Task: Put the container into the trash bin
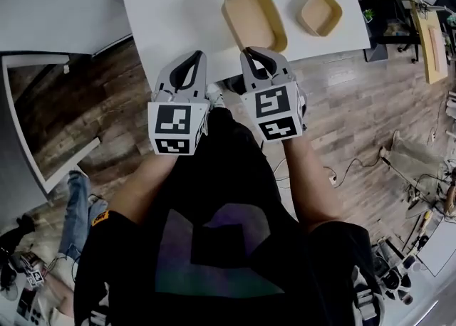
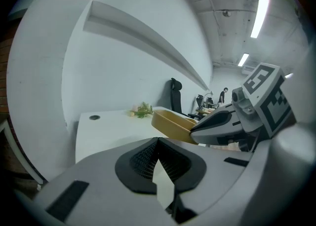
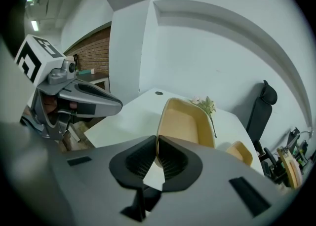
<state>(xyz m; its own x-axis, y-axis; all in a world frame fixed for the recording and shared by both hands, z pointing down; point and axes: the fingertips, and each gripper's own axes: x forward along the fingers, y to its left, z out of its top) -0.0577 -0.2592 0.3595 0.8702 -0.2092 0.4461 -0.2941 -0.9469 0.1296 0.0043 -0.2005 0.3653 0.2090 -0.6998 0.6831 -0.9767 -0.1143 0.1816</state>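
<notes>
1. Black shirt (image 1: 214, 246), worn by the person; bare forearms reach from it toward the worktop's near edge
2. Left tongs (image 1: 197, 55): grey, with a marker cube; held at the near edge of the worktop (image 1: 178, 4), tips pointing across it; jaws closed pad to pad, nothing between them
3. Right tongs (image 1: 251, 52): same make; held at the worktop's near edge beside the left pair, tips pointing at the large container; jaws closed pad to pad, nothing in their hold
4. Large container (image 1: 254, 17): tan, oblong, round-cornered, open and empty; lies on the worktop close to its near edge, just beyond the right tongs' tips and not touched by either pair
5. Small container (image 1: 320, 12): tan, open, empty; lies on the worktop toward its right end, apart from the large one
6. Cable hole (image 3: 158, 93): round, dark; set in the worktop toward its far side
7. Plant sprig (image 3: 205, 104): green with pale bloom; lies on the worktop's far part, past the large container
8. Office chair (image 3: 259, 109): black, high-backed; stands beyond the worktop's far right end
9. Wooden floor (image 1: 342, 118): dark planks, spreading out from the worktop's near edge
</notes>
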